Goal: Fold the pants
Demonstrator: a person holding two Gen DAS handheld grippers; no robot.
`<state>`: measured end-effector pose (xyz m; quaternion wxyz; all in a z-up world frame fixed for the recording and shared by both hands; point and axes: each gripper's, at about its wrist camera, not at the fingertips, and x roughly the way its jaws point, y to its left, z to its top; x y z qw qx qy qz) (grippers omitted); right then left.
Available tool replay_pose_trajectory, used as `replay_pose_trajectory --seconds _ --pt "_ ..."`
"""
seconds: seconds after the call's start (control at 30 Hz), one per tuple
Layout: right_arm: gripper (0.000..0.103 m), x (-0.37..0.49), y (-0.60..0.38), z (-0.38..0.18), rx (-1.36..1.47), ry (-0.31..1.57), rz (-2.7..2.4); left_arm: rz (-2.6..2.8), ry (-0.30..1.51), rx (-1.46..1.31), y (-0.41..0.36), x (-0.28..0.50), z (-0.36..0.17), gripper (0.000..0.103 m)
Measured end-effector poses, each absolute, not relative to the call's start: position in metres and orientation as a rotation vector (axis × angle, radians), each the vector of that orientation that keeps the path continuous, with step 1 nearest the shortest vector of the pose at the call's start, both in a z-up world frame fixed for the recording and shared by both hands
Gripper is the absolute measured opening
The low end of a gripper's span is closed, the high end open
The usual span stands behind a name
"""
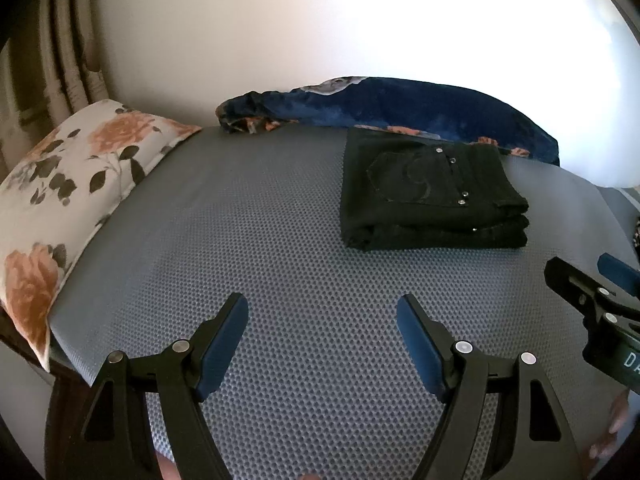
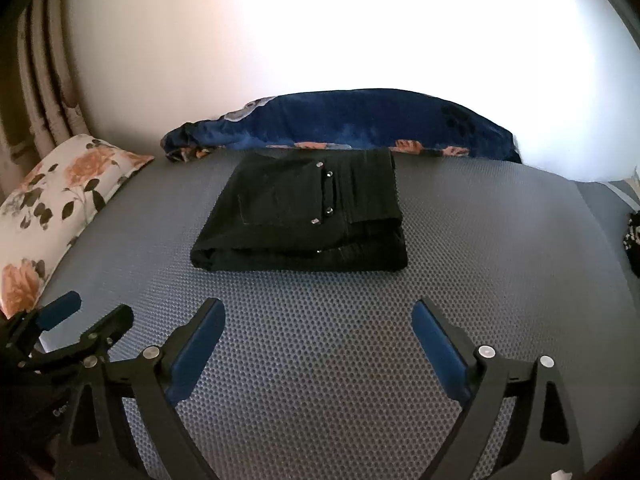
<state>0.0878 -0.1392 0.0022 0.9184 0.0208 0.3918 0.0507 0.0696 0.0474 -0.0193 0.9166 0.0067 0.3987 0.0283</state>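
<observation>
Black pants [image 1: 432, 192] lie folded in a compact stack on the grey dotted mattress [image 1: 260, 240], back pocket with metal studs on top. They also show in the right wrist view [image 2: 304, 216], straight ahead. My left gripper [image 1: 322, 312] is open and empty, hovering over the mattress, to the near left of the pants. My right gripper [image 2: 318, 314] is open and empty, just in front of the pants, apart from them. The right gripper also shows at the right edge of the left wrist view [image 1: 588, 276]. The left gripper shows at the left edge of the right wrist view [image 2: 92, 312].
A floral white pillow [image 1: 72, 184] lies at the mattress's left end. A dark blue floral blanket [image 1: 400, 108] is bunched along the far edge against the wall. A curtain [image 1: 52, 52] hangs at the far left. A dark patterned item [image 2: 634, 240] sits at the right edge.
</observation>
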Motion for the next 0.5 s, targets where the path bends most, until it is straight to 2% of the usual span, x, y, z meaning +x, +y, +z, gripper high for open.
replay_pose_trajectory --seconds 0.5 --pt "0.096 0.085 -0.146 -0.010 0.073 0.855 0.072 0.056 0.830 0.030 0.041 0.066 -0.027 0.077"
